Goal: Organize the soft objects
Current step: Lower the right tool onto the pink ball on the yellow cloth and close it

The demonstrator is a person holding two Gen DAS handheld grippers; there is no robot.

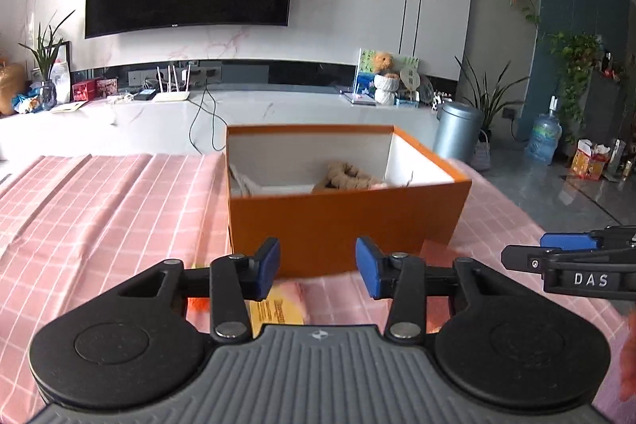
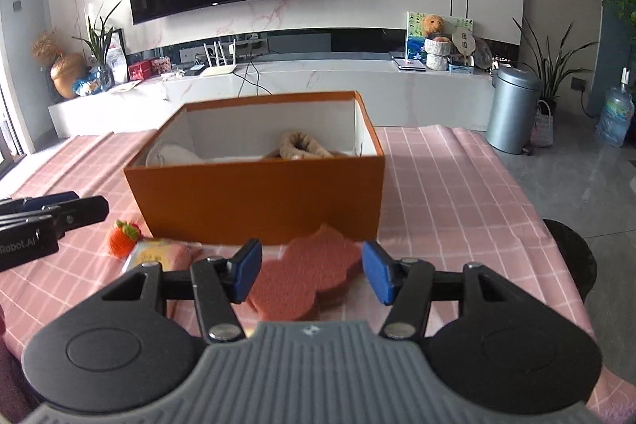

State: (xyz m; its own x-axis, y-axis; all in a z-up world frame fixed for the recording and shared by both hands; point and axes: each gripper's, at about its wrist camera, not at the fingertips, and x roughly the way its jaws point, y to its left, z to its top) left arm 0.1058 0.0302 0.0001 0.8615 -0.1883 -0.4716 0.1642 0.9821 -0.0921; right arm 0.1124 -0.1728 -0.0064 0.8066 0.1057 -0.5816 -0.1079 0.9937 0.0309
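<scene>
Right gripper (image 2: 312, 273), jaws parted and empty, sits nearest the pink sponge (image 2: 304, 275) lying flat between and just beyond its fingers, long axis slanting toward the orange box (image 2: 258, 199); left gripper (image 1: 317, 267), also parted, faces a yellow packet (image 1: 280, 306).

One box (image 2: 258, 201) (orange), two sponges (image 2: 302, 273).
</scene>
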